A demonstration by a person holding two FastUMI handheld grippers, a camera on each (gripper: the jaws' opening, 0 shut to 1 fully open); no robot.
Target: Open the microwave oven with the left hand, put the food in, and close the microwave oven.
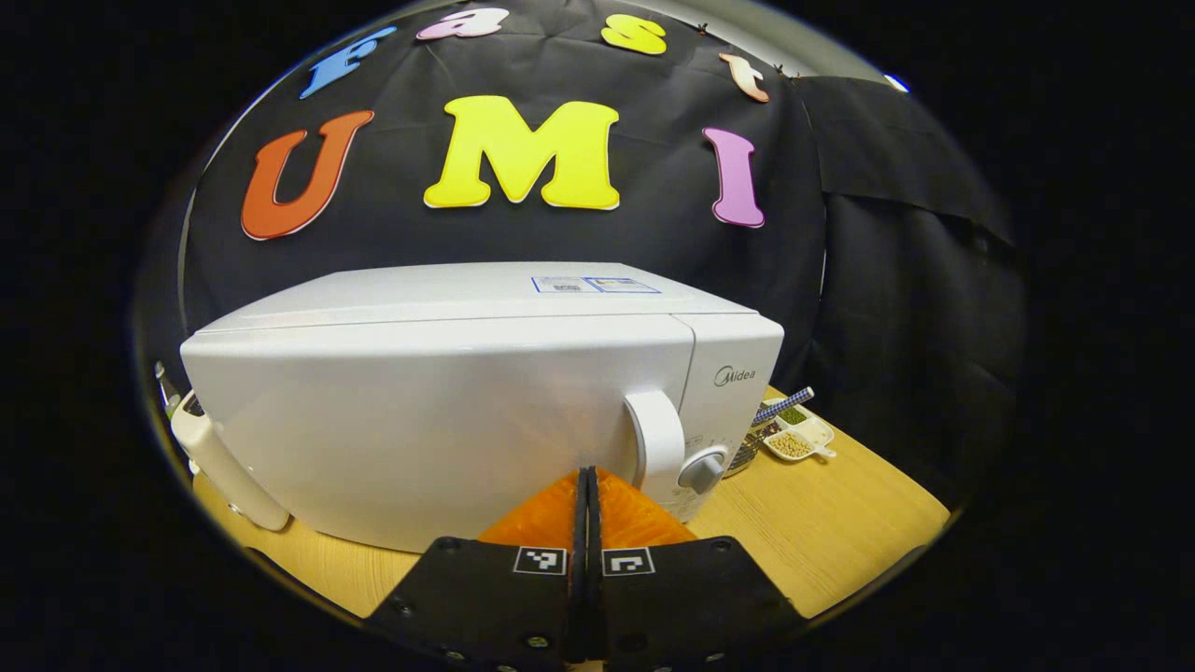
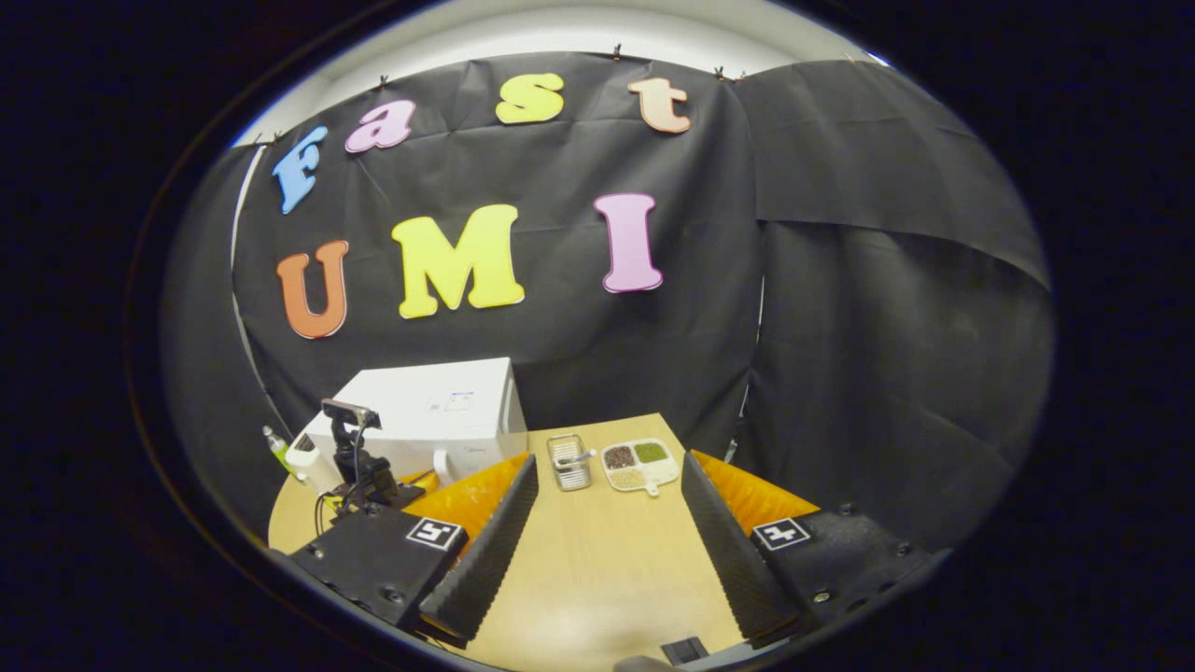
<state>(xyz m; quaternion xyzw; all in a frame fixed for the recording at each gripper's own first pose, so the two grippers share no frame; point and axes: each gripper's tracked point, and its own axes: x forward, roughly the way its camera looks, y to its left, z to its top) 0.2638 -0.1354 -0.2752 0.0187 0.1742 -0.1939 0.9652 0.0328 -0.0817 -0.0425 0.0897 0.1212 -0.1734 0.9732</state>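
The white microwave (image 1: 439, 411) stands on the wooden table with its door closed. Its white handle (image 1: 656, 439) and round knob (image 1: 702, 469) sit at the door's right side. My left gripper (image 1: 588, 478) is shut with nothing in it, its tips close in front of the door, just left of the handle. A white divided dish of beans and grains (image 2: 638, 464) lies on the table right of the microwave (image 2: 439, 411), also seen as the dish (image 1: 798, 434). My right gripper (image 2: 611, 467) hangs open and empty above the table, short of the dish. The left gripper (image 2: 359, 476) shows before the microwave.
A small metal basket (image 2: 569, 462) sits between the microwave and the dish. A white container (image 1: 224, 462) and a green bottle (image 2: 277, 448) stand at the microwave's left. The wooden table (image 2: 597, 569) stretches bare toward me. Black cloth walls the back and right.
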